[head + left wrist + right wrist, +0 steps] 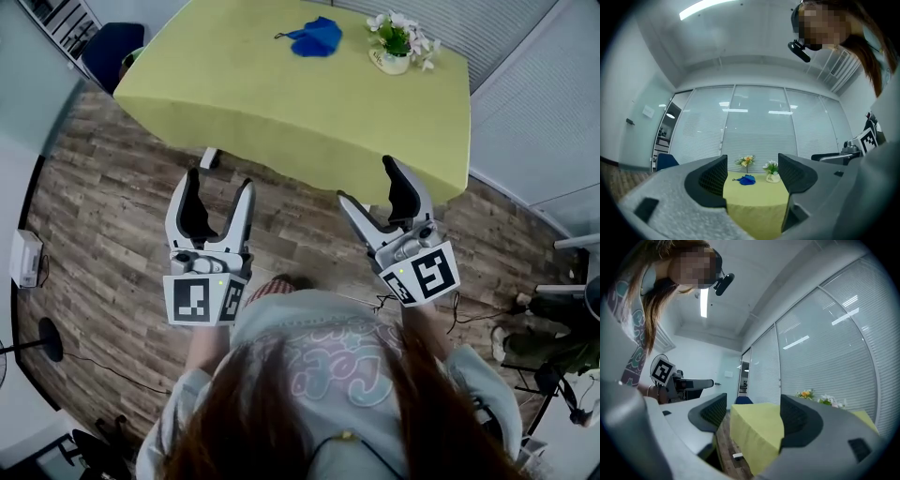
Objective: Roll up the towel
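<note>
A crumpled blue towel (pixel 314 37) lies on the far part of a table with a yellow-green cloth (pixel 281 94); it shows small in the left gripper view as the towel (pixel 747 180). My left gripper (pixel 217 197) hangs open over the floor, short of the table's near edge. My right gripper (pixel 375 187) is open too, by the table's near right corner. Nothing sits between either pair of jaws. In the left gripper view the left gripper (pixel 751 176) points at the table; the right gripper (pixel 752 414) faces the table's corner.
A white pot of flowers (pixel 397 42) stands right of the towel. A blue chair (pixel 108 52) is at the table's far left. Wooden floor (pixel 103 216) lies below, with a white box (pixel 23 258) and cables at left. Glass walls with blinds (pixel 754 126) stand behind the table.
</note>
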`<state>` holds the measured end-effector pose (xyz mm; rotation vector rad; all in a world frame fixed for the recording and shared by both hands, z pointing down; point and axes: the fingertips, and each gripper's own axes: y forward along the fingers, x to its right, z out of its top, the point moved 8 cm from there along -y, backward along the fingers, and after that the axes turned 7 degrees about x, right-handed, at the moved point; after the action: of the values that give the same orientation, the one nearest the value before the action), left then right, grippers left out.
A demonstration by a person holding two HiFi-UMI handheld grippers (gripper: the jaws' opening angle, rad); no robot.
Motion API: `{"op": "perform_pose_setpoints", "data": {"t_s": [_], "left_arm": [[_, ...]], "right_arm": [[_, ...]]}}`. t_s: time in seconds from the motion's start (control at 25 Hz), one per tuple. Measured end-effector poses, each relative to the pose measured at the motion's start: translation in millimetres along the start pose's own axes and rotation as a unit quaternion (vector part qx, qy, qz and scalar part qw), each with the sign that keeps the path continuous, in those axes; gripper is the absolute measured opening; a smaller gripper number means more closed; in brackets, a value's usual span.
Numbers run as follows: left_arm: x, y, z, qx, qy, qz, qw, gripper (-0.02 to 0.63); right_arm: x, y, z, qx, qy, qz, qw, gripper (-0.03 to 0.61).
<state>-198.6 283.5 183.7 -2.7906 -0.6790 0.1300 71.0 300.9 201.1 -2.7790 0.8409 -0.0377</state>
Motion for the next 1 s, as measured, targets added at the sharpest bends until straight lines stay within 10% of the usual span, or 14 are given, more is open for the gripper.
{"op": "perform_pose_setpoints", "data": {"t_s": [1.0], "left_arm": [[-20,30,-22,-0.021,0.006,0.005,0.9997,0.310]], "right_arm": [[18,28,-23,-0.025,0.008,0.009,1.000,0.344]]}}
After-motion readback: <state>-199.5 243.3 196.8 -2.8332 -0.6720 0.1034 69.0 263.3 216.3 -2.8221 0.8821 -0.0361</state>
